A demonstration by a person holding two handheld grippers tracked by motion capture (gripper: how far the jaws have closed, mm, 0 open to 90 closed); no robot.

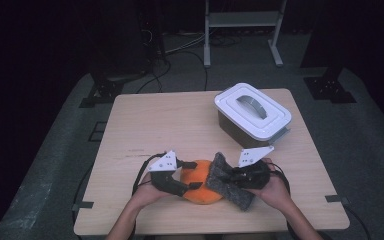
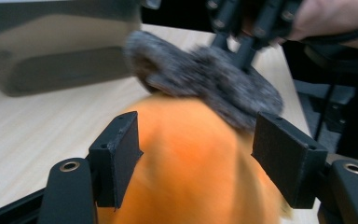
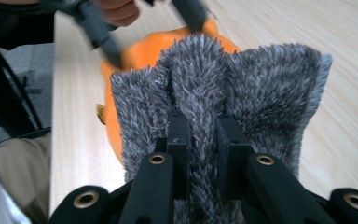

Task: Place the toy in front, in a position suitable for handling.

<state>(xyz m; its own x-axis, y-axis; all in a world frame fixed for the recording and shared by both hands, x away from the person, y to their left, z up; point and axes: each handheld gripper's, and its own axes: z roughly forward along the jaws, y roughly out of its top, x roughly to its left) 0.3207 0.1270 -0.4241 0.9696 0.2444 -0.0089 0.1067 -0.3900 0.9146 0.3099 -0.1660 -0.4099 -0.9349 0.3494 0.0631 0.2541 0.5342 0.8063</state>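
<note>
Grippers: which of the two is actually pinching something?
The right gripper: its jaws are shut on a fold of the grey furry cloth. The left gripper only straddles the orange item, jaws apart.

Fuzzy grey cloth (image 3: pixel 261 88), soft orange plush (image 2: pixel 191 163), matt wooden table (image 1: pixel 170 125)

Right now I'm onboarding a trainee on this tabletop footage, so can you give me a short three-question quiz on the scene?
1. True or false: the right hand-held gripper pinches the grey furry cloth.
2. Which thing sits between the left hand-held gripper's jaws? A) the orange plush item B) the white-lidded box C) a cable
3. What colour is the box's lid?

Key: 1 true; 2 A; 3 white.
</note>
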